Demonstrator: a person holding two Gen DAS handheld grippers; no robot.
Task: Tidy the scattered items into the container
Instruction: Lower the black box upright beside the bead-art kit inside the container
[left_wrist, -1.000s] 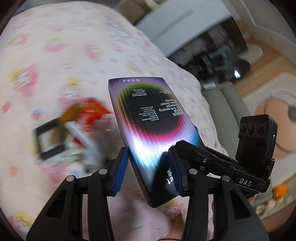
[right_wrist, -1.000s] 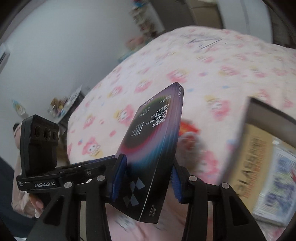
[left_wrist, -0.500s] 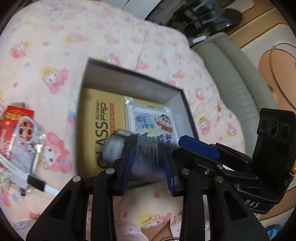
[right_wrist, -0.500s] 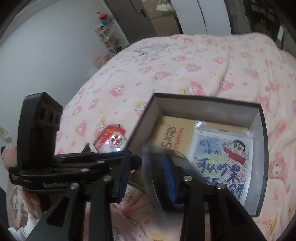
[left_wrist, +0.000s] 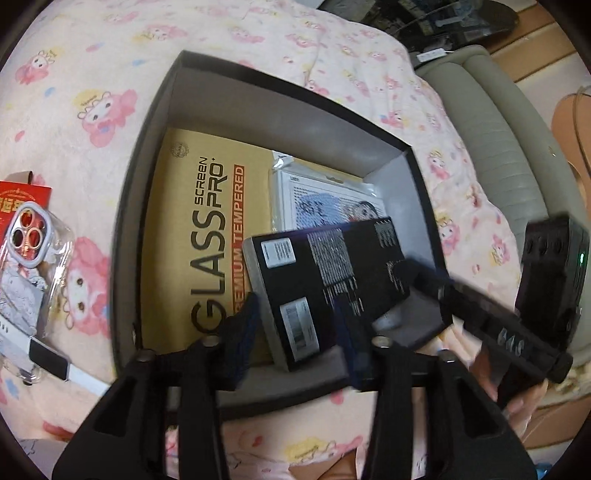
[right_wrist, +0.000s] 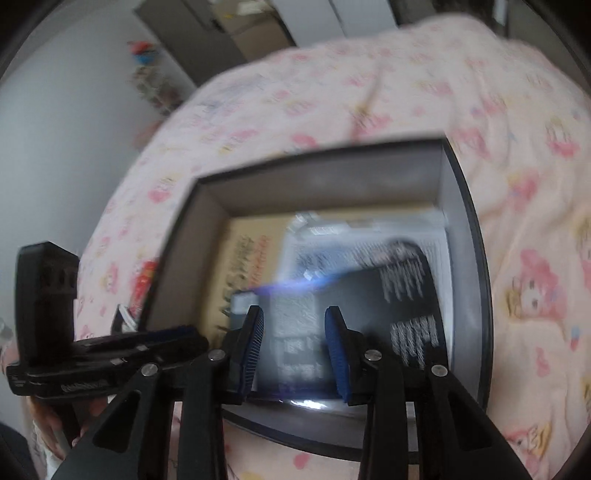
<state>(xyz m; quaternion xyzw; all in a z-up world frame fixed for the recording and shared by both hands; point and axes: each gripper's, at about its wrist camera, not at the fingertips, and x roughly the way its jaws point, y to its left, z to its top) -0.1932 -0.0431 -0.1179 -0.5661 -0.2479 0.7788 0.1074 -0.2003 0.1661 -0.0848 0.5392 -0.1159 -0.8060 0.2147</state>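
Opening left tongs (left_wrist: 299, 325), black box (left_wrist: 332, 280) now in container (left_wrist: 147, 155)

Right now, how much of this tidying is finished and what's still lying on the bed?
Done: a yellow screen-protector pack and a cartoon packet lie in the grey box. In hand: the black box lies tilted inside; the left gripper is opening around it. Left on the bedspread: a clear phone case, a red packet and a white strap.
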